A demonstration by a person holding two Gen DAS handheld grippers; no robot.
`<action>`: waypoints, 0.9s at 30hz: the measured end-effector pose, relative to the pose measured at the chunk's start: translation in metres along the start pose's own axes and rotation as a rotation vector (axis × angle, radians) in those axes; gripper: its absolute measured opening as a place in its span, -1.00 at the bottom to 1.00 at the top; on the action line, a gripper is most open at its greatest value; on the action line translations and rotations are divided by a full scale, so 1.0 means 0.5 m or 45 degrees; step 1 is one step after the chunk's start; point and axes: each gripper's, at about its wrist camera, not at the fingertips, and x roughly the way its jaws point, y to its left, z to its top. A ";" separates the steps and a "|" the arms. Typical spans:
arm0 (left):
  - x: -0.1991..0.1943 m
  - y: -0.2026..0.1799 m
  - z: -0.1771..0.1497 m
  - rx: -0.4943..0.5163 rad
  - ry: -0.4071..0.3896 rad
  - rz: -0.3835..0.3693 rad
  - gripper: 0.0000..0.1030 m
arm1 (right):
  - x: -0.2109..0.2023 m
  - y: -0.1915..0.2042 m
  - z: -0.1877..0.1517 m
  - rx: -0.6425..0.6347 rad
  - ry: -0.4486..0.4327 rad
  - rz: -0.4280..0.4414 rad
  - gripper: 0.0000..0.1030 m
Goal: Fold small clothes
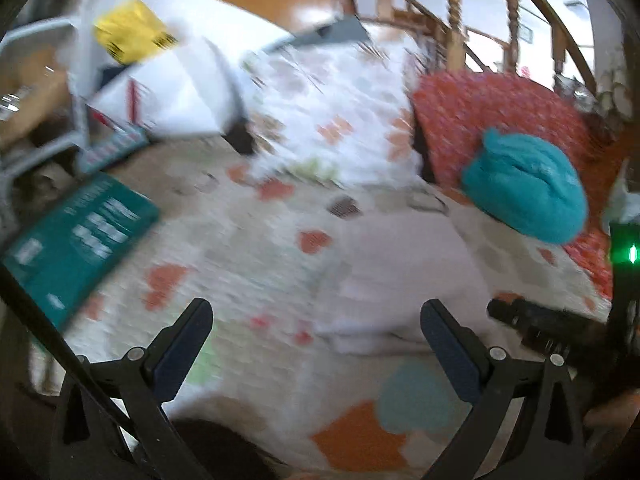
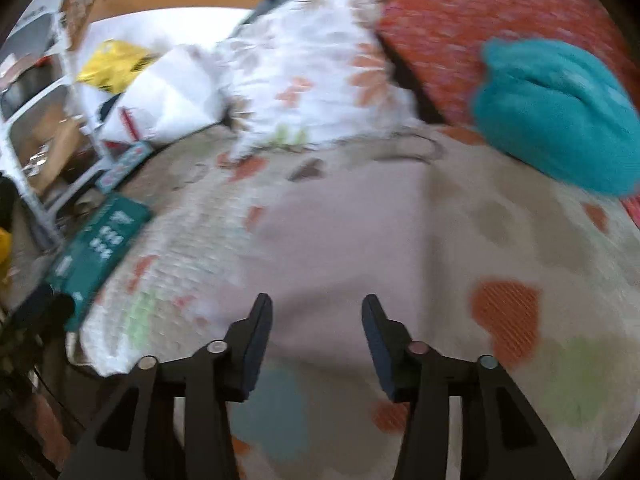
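- Spread wide and empty, your left tool (image 1: 316, 340) hangs over the quilt; your right tool (image 2: 317, 332) is also parted, gripping nothing.
- Pale pink garment (image 2: 340, 232) lies flat on the heart-print bed quilt (image 2: 508, 316), straight ahead of the right tool and right of centre for the left, so the right hand looks nearer.
- Teal cloth bundle (image 2: 556, 112) sits beyond, against the red pillow (image 2: 452, 24).
- Green box (image 1: 76, 240) lies far left.
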 end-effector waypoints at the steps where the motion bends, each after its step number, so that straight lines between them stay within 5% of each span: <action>1: 0.012 -0.013 -0.004 0.010 0.038 -0.016 1.00 | -0.004 -0.018 -0.018 0.026 0.006 -0.025 0.04; 12: 0.111 -0.085 -0.105 0.025 0.371 -0.030 1.00 | 0.007 -0.102 -0.119 0.056 0.051 -0.298 0.04; 18: 0.112 -0.083 -0.130 0.001 0.435 0.030 1.00 | 0.006 -0.094 -0.136 0.069 0.087 -0.334 0.11; 27: 0.096 -0.110 -0.155 0.054 0.476 -0.014 1.00 | -0.015 -0.070 -0.158 0.051 0.079 -0.356 0.22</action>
